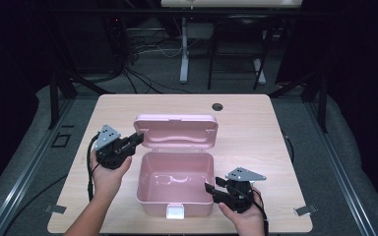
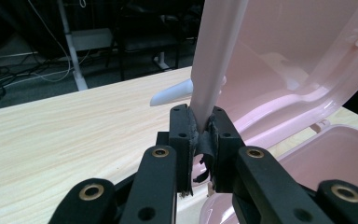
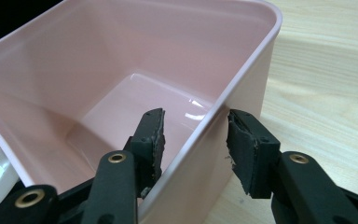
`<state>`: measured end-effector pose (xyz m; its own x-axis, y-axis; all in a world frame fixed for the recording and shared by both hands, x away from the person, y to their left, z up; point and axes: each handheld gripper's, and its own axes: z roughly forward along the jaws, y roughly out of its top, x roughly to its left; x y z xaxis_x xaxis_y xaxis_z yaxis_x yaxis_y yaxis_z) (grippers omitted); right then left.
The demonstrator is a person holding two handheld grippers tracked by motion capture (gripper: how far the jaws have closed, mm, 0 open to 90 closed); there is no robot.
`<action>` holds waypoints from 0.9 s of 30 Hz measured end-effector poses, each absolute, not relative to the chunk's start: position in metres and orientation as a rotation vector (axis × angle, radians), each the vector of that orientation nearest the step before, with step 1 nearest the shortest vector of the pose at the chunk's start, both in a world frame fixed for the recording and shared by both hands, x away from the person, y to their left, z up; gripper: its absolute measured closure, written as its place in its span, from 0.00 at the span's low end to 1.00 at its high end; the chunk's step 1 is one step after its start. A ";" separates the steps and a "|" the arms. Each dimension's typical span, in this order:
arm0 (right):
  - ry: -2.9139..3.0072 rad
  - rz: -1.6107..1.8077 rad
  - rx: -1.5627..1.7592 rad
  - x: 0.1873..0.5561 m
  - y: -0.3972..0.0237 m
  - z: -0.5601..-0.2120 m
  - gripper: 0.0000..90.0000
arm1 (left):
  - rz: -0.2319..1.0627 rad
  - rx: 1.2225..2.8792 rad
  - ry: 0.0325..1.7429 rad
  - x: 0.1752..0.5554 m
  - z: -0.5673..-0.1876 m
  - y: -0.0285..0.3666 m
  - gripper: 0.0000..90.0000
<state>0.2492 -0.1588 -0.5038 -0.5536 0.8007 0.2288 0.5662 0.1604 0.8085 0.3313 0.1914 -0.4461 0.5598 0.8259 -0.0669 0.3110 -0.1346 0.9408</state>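
Pink plastic box point(image 1: 176, 184), rectangular, rounded corners, empty inside; stands at the middle of the tabletop point(image 1: 256, 147), toward the person's edge. Hinged lid point(image 1: 176, 131) of the same pink, raised at the far side, inner face toward the person. White latch point(image 1: 175, 212) on the near wall.

Left gripper point(image 1: 137, 139): fingers point(image 2: 182, 135) pinching the left edge of the lid, pads pressed on both faces of the thin wall. Right gripper point(image 1: 211, 192): fingers point(image 3: 153, 135) spread astride the box's right wall near the front corner, one inside, one outside, neither pad pressing on it as far as can be seen.

Step in hand, by judgement: moving the lid on its hinge while the base is steadied. To do it well: bring the right fingers together on the wall first, so the light box cannot slide or tip; swing the lid along its hinge arc rather than pull it sideways; keep the pinch close to the edge so the pads clear the rim as the lid comes down; guide the latch to meet its catch.

Tabletop: pale wood grain, rounded corners, a cable hole point(image 1: 217, 106) near the far edge. Room: dark, black framing at the sides, grey floor, loose cables point(image 1: 142, 46) and a white stand point(image 1: 183, 49) behind.
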 end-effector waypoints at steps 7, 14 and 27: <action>2.189 1.338 1.325 0.249 -0.159 -0.504 0.63 | 0.580 1.701 0.966 0.335 -0.448 0.191 0.92; 2.187 1.343 1.323 0.249 -0.159 -0.504 0.63 | 0.561 1.698 0.984 0.341 -0.449 0.191 0.93; 2.184 1.347 1.332 0.250 -0.160 -0.505 0.62 | 0.536 1.703 1.029 0.352 -0.449 0.190 0.94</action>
